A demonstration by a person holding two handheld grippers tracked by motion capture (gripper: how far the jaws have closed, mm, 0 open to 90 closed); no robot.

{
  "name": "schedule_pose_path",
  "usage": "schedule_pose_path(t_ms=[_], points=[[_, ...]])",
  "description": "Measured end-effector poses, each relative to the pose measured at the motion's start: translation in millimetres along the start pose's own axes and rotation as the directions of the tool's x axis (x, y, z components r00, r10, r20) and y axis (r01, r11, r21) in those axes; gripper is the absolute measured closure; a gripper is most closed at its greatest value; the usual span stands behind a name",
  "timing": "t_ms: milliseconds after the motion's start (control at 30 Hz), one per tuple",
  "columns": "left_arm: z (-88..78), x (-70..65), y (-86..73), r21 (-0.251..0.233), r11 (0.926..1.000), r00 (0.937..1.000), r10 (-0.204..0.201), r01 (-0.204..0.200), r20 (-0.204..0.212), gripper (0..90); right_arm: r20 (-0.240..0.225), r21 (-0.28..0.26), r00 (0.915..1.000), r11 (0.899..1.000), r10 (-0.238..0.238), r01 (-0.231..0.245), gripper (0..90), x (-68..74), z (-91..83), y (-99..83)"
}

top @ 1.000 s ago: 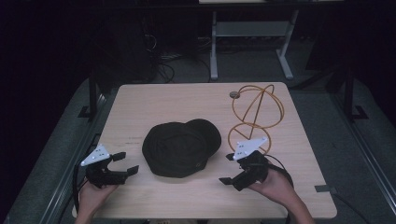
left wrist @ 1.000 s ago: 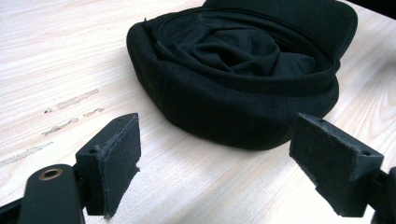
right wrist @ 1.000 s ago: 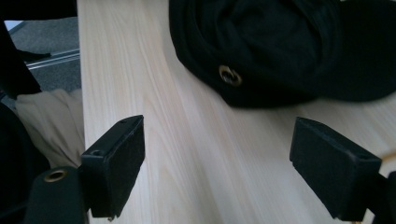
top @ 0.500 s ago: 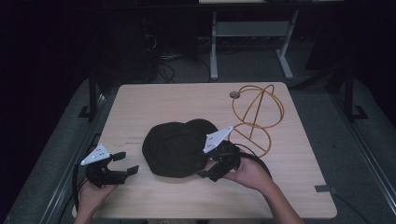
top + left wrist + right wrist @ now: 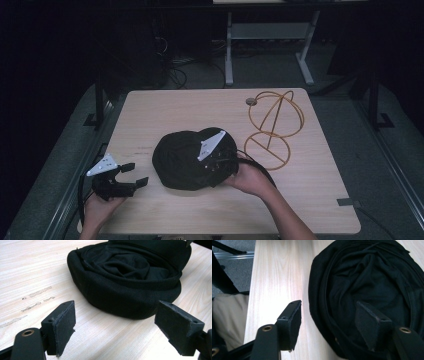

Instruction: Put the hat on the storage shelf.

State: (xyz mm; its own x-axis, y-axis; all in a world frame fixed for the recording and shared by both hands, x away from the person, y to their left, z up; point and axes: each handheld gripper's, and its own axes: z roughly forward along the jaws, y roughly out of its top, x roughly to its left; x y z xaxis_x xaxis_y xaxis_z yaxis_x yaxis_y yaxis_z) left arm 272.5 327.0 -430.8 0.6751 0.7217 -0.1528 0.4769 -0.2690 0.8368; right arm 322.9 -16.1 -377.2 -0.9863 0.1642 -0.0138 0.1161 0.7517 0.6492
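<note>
A black cap [image 5: 180, 157] lies upside down in the middle of the wooden table [image 5: 165, 107], its inner lining facing up [image 5: 130, 265]. My right gripper [image 5: 212, 165] hovers over the cap's right part, open. One jaw stands above the bare wood beside the rim and the other above the lining [image 5: 362, 285], so the rim passes between them [image 5: 329, 312]. My left gripper [image 5: 136, 174] rests open near the table's front left, a short way from the cap, and points at its side [image 5: 120, 322]. Nothing sits between its pads [image 5: 63, 325].
An orange wire stand [image 5: 272, 125] made of hoops lies on the table to the right of the cap, with a small round disc [image 5: 251, 101] by its far end. A strip of tape [image 5: 347, 202] marks the front right corner. Dark floor and desk legs lie beyond the far edge.
My right gripper has moved left from beside the wire stand to over the cap, jaws still open. The left gripper has stayed where it was.
</note>
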Motion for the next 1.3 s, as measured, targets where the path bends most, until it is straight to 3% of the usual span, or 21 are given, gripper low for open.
schedule_pose_path(t_ms=[567,1033,1167,1300], points=[[0.1,1.5,0.7,-0.001,1.0,1.0,0.008,-0.008,0.003,16.4,-0.027,0.051,0.9996,0.999,-0.011,0.012,44.4,-2.2,36.6,23.7],[0.4,3.0,0.5,0.003,1.0,1.0,0.002,-0.002,-0.006,16.4,-0.033,0.095,0.9992,0.995,-0.021,0.024,67.6,-2.4,63.3,36.9],[-0.1,3.6,1.1,0.004,1.0,1.0,0.004,-0.004,-0.004,16.4,-0.03,0.146,0.9995,0.989,-0.014,0.018,76.2,-1.0,74.1,38.8],[0.1,4.0,1.8,0.0,1.0,1.0,0.002,-0.002,-0.002,16.4,-0.025,0.173,0.9995,0.985,-0.017,0.021,77.1,0.2,79.4,40.0]])
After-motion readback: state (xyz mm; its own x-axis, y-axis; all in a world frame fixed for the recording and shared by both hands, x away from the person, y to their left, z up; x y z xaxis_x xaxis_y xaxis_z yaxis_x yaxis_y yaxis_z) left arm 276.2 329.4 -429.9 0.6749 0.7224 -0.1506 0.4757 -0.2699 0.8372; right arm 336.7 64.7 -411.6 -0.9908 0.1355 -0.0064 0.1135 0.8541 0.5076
